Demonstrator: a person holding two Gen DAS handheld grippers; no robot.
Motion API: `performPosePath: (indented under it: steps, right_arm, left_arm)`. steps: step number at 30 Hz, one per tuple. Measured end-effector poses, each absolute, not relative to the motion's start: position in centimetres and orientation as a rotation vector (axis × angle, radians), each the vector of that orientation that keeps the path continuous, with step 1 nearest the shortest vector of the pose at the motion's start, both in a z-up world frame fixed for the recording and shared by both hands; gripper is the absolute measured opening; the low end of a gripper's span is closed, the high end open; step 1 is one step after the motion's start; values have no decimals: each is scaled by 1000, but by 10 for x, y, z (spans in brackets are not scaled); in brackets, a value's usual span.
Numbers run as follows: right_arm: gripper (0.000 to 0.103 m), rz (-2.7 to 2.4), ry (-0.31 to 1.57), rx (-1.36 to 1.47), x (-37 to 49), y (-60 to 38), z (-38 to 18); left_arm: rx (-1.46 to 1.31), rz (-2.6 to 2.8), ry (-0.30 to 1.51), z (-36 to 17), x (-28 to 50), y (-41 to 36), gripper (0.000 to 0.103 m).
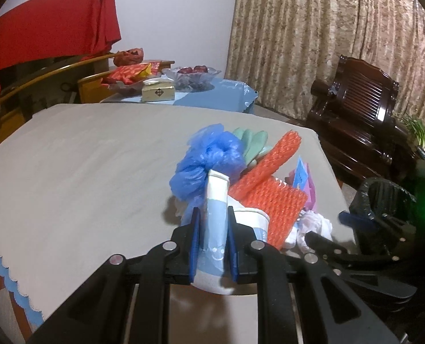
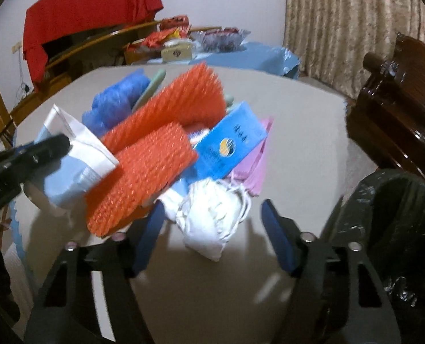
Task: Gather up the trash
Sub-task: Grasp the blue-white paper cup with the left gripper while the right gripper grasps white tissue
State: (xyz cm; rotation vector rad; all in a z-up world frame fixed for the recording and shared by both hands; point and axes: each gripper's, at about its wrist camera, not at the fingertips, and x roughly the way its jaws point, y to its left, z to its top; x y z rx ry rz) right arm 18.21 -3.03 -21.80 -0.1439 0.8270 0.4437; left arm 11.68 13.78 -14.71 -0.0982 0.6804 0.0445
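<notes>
We can read very little here. The blue carton, lying in the trash pile against the orange foam netting, carries a column of white characters on its face, too blurred for us to make out, and below them a round yellow-and-white emblem. Far behind the pile, on the blue-covered side table, the cream box bears a dark diamond-shaped mark with a light sign inside it that we cannot decipher. We find no other legible writing or numbers.

Left tongs clamped nearly closed; right tongs spread wide, low, level.
</notes>
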Motion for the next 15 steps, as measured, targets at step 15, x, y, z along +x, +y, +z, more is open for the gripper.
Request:
performPosePath:
  steps: [15]
  right_arm:
    - [26,473,764,-99,168,-50,-181]
  left_arm:
    - [-93,22,655,-132,112,128,17]
